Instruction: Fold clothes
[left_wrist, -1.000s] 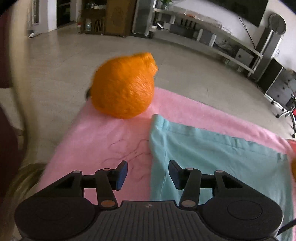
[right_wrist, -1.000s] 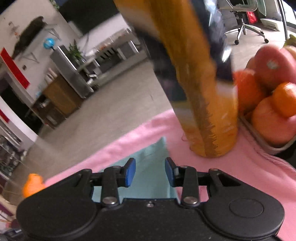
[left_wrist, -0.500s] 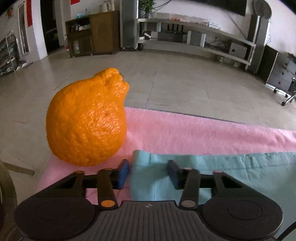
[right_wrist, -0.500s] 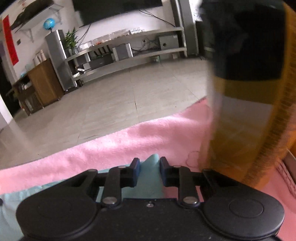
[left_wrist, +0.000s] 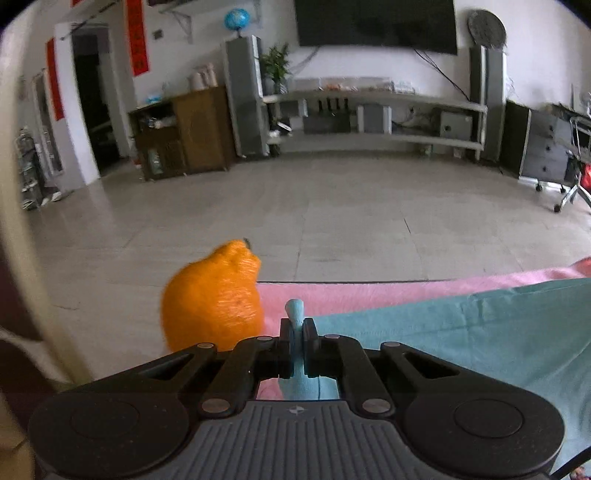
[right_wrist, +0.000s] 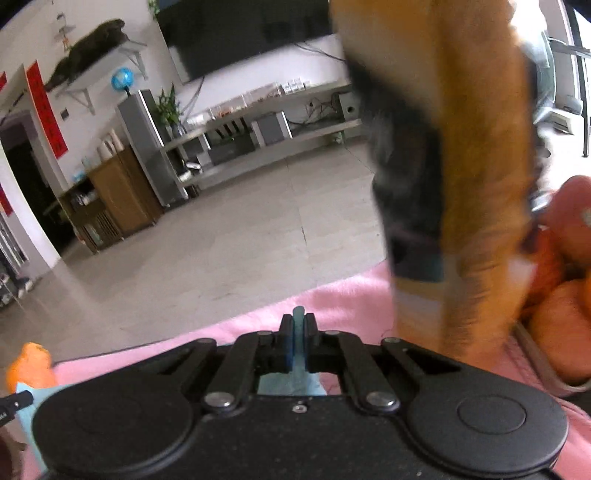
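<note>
A teal garment (left_wrist: 461, 332) lies on a pink cloth (left_wrist: 369, 291) that covers the table. My left gripper (left_wrist: 295, 334) is shut on the garment's left corner, and a tip of teal fabric sticks up between the fingers. My right gripper (right_wrist: 297, 338) is shut on the garment's other corner (right_wrist: 298, 314), with teal fabric pinched between the blue pads. Most of the garment is hidden behind the gripper body in the right wrist view.
A large bumpy orange fruit (left_wrist: 214, 302) stands just left of my left gripper. A tall orange and black container (right_wrist: 450, 177) stands close to the right of my right gripper. A tray of oranges and apples (right_wrist: 561, 295) lies behind it. The table's far edge is close ahead.
Both grippers have closed on the far corners of the teal garment and lifted, so the cameras now look more level across the room.
</note>
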